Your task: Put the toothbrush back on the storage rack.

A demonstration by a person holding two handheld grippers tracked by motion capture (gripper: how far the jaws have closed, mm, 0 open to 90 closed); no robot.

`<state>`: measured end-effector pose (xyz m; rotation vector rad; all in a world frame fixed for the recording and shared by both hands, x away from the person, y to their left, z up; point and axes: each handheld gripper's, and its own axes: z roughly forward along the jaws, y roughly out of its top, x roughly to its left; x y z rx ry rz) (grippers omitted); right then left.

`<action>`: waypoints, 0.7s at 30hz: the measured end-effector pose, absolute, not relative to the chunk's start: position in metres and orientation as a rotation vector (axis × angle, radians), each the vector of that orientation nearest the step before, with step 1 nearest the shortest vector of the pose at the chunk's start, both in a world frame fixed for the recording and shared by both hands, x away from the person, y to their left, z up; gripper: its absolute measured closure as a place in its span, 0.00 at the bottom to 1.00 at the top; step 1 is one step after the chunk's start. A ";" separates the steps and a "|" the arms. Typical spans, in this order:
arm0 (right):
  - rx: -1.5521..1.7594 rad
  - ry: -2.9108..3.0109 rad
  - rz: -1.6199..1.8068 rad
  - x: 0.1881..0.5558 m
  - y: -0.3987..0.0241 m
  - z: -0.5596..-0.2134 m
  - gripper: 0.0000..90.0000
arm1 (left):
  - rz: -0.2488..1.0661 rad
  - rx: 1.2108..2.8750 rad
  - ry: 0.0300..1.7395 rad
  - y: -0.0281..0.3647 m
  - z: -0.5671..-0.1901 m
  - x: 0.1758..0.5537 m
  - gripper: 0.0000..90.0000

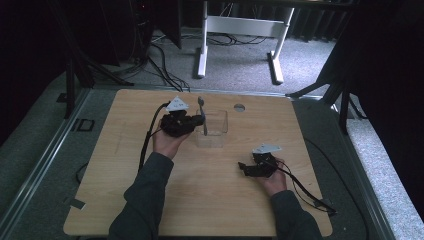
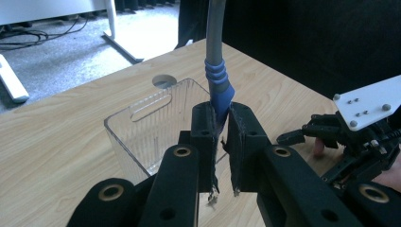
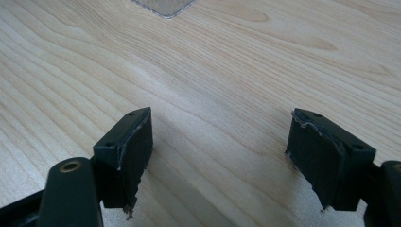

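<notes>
A spoon (image 2: 215, 61) with a grey shaft and a blue ribbed grip is being held upright by the left tongs (image 2: 220, 137), whose jaws are being pressed tight on the blue end so that the utensil stands steady, its bowl end pointing up. It is being carried at the near rim of a clear plastic bin (image 2: 146, 120), which is sitting on the wooden table (image 1: 125, 175) toward twelve o'clock of centre; the hold probably suits lowering it into that container. The right tongs (image 3: 220, 146) are being kept wide apart with nothing between them, low over bare wood at about four o'clock from the bin, seemingly parked out of the way. A round cable hole (image 1: 239, 107) is being left uncovered beyond the bin.
</notes>
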<state>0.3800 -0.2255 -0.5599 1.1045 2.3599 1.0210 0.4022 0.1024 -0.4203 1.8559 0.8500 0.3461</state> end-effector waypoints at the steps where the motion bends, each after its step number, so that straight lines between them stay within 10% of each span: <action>1: 1.104 2.360 1.021 0.380 -0.225 -0.560 0.25 | 0.344 1.851 0.851 0.103 -0.420 0.403 0.91; 21: 1.101 2.362 1.020 0.380 -0.226 -0.560 0.25 | 0.371 1.819 0.919 0.101 -0.427 0.416 0.91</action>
